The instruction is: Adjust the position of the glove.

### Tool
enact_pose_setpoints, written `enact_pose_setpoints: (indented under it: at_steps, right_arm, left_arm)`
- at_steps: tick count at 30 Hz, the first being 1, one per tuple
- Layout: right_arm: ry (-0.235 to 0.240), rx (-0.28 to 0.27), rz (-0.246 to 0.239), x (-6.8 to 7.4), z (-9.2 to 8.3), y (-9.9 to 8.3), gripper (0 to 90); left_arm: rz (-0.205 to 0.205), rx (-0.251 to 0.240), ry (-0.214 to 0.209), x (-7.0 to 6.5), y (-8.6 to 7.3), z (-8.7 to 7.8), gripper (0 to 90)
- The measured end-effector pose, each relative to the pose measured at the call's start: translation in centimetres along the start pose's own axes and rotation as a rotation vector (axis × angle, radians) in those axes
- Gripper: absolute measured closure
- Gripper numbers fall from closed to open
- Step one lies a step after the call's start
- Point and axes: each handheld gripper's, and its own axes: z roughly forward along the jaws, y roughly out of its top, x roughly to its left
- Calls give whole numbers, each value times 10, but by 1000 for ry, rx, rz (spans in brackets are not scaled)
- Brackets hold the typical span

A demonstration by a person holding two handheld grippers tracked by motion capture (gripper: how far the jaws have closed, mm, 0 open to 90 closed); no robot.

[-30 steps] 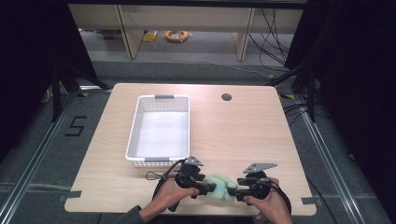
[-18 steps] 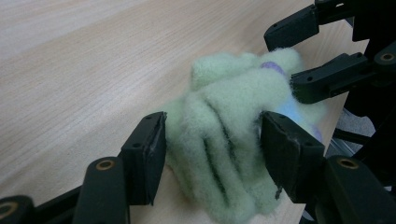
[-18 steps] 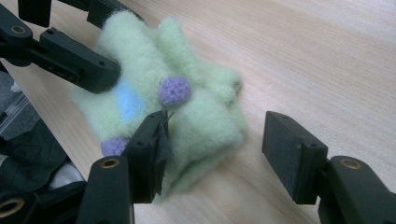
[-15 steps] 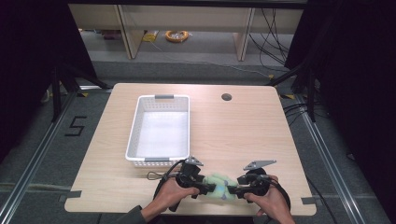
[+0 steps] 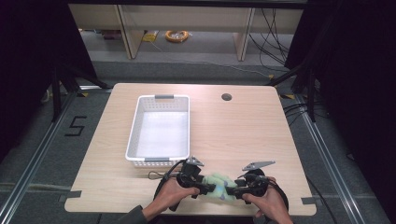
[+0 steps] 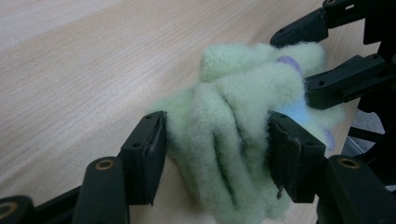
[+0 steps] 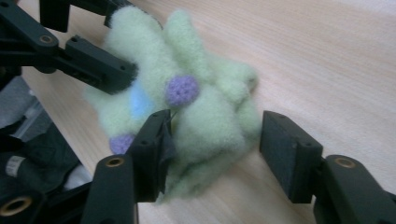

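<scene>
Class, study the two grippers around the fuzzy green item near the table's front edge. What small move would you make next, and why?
Probably close the right gripper a little. Its one jaw touches the fuzzy green item, but a gap shows at the other, while the left gripper already squeezes it from both sides. Both must hold before lifting toward the white basket, perhaps.

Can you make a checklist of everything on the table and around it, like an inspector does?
Surface: pale wooden table with a round hole near its far edge.
Job's things: fuzzy green cloth with purple and blue dots, bunched at the near edge; white basket, nothing seen inside.
Clutter: nothing seen.
Grippers: left tool shut on the cloth; right tool open around it, one jaw touching, the other apart.
Cables: black cable loops on the table by the left hand; more cables on the floor beyond.
Surroundings: grey floor, a marking "5", shelving behind.
</scene>
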Motion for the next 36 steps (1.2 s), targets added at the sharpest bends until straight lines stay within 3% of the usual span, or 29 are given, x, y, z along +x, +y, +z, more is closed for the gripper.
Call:
enact_pose_setpoints:
  at_steps: [1, 3, 7, 10, 11, 13, 19, 26, 28, 29, 31, 32, 34, 35, 36]
  right_arm:
    - [6, -32, 15, 1, 3, -1, 461]
    - [6, -15, -14, -2, 2, 0, 473]
    - [42, -7, -9, -5, 3, -1, 509]
    - [42, -8, -12, -5, 3, 0, 534]
    - [46, -6, -22, -4, 3, 0, 568]
    - [49, -8, -29, -4, 4, 1, 592]
    - [39, -15, -44, -1, 3, 2, 673]
    - [20, -21, -95, -2, 4, 8, 716]
    - [28, -45, -90, -2, 6, 9, 716]
    - [33, -24, -92, -3, 5, 11, 715]
    - [45, -31, -84, -4, 6, 11, 706]
    - [27, -30, -58, -4, 7, 11, 611]
    - [25, -15, -40, -8, 9, 13, 519]
    - [25, -15, -40, -8, 9, 13, 519]
    - [56, -4, -16, -11, 12, 14, 505]
  left_arm:
    - [-5, 0, 1, 0, 0, 0, 407]
    - [2, -3, -4, 0, 0, 0, 418]
    - [0, 0, -16, 0, -2, 0, 466]
    - [1, -8, -17, 0, -3, 0, 504]
    - [4, -34, -9, -2, -4, 1, 521]
    - [7, -22, -13, -2, -4, 0, 547]
    - [43, -51, 10, -7, -6, 0, 621]
    - [43, -69, 19, -9, -10, -4, 656]
    - [35, -88, 30, -11, -11, -4, 662]
    - [45, -69, 15, -8, -11, -6, 670]
    - [37, -75, 18, -8, -11, -6, 671]
    - [30, -70, 13, -7, -11, -6, 671]
    - [32, -63, 13, -7, -10, -5, 667]
    - [32, -63, 13, -7, -10, -5, 665]
    - [29, -62, 30, -6, -10, -4, 657]
